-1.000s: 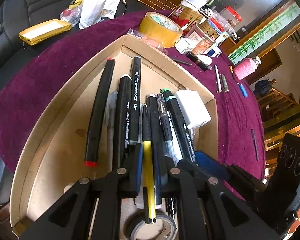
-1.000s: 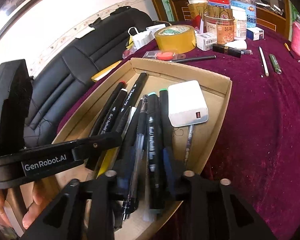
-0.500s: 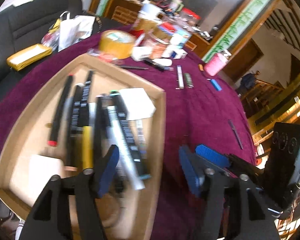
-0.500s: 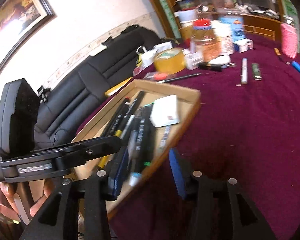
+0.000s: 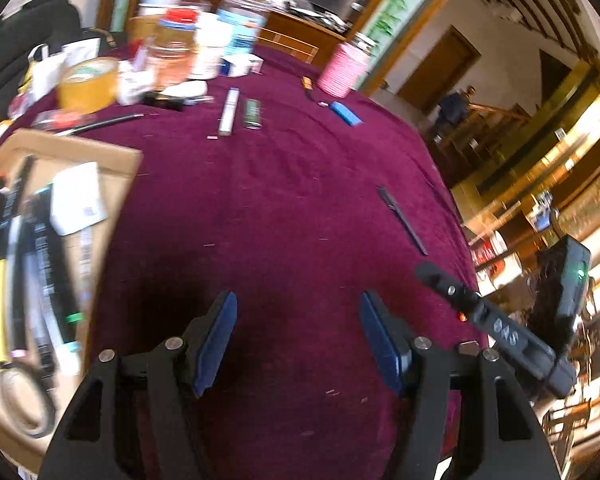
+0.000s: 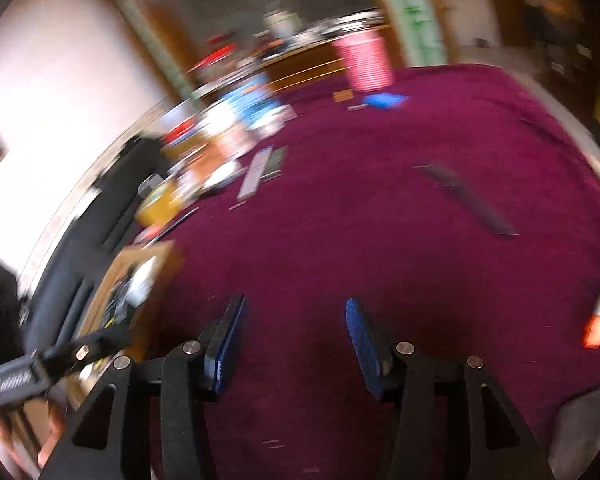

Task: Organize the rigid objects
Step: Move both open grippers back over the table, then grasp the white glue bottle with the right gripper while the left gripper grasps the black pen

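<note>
1. My left tongs (image 5: 296, 336) and right tongs (image 6: 296, 340) have just been opening; both are released, nothing between them.
2. The black pen (image 5: 402, 220) lies on the desk (image 5: 280, 220), upper right of my left tongs, running diagonally; my right tongs look nearer.

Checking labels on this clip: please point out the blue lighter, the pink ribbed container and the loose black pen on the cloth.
blue lighter (image 5: 346, 113), left wrist view, middle of its body.
pink ribbed container (image 5: 343, 70), left wrist view, middle of its ribbed side.
black pen (image 5: 402, 220), left wrist view, midway along its barrel.
</note>
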### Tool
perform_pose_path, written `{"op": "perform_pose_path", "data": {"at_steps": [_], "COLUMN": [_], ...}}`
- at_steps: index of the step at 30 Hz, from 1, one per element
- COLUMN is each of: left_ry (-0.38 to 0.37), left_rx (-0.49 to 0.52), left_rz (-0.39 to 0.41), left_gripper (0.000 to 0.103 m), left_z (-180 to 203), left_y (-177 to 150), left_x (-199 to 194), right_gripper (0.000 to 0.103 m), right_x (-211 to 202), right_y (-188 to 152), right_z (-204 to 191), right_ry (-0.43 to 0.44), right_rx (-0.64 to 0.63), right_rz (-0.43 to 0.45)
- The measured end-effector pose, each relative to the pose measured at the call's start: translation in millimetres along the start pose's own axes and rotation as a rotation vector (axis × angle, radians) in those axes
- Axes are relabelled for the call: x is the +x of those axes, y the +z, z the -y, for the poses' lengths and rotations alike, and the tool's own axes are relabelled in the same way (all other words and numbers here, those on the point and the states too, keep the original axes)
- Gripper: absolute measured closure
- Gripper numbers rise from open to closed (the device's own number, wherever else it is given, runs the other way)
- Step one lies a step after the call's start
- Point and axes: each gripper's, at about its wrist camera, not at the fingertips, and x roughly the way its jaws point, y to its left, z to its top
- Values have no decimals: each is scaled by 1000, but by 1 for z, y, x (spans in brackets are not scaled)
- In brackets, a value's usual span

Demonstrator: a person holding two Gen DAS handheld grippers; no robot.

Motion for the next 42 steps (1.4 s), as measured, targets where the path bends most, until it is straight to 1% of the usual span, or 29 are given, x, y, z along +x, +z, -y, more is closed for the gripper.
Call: {"op": "perform_pose_path", "data": {"at_steps": [3,4,6,7,12,13,15,17,21,23,24,25,27,32,35,38,40,42], "left_ry": [-8,-13,-23,-24,-28,-26,-29,-28,-28,-27,-25,-21,-20,-20,-18,-13,-11,-6], "left_rx": [29,33,47,53,80,79,76,73,76,83,85,87,89,84,86,67,48,31], "left_rz": [-31,-43,-62,-66,-83,-84,-88,-93,-101,-107,-108,-111,-117,-145,-170,-192,-219,-254], "left_gripper": [40,40,40,40,40,40,40,40,40,40,40,40,40,40,40,40,41,41], "left_z": [21,27,38,41,54,55,54,54,54,55,55,56,58,69,81,94,102,114], "left_y": [1,1,-1,-2,-6,-6,-6,-6,-7,-7,-7,-7,-6,2,14,28,36,47], "left_x": [18,23,32,34,43,44,45,47,49,51,52,54,57,77,98,122,141,165], "right_gripper": [49,49,49,49,49,49,49,49,54,59,68,74,74,74,74,74,74,74], "right_x": [-9,-12,-20,-25,-49,-53,-57,-52,-41,-35,-32,-27,-23,-13,-10,-11,-15,-14], "right_y": [8,11,13,14,14,14,14,15,17,17,17,18,20,28,33,34,33,33], "right_z": [40,57,79,93,144,155,168,180,189,194,193,192,189,168,154,147,147,147], "right_ry": [-75,-119,-177,-224,-341,-382,-411,-429,-454,-453,-459,-469,-485,-398,-336,-322,-329,-353], "right_rx": [95,136,186,220,367,401,450,493,532,561,557,560,564,536,509,481,482,477], "right_rz": [24,32,50,57,101,107,99,63,12,-5,-14,-31,-30,-17,25,96,139,146]}}
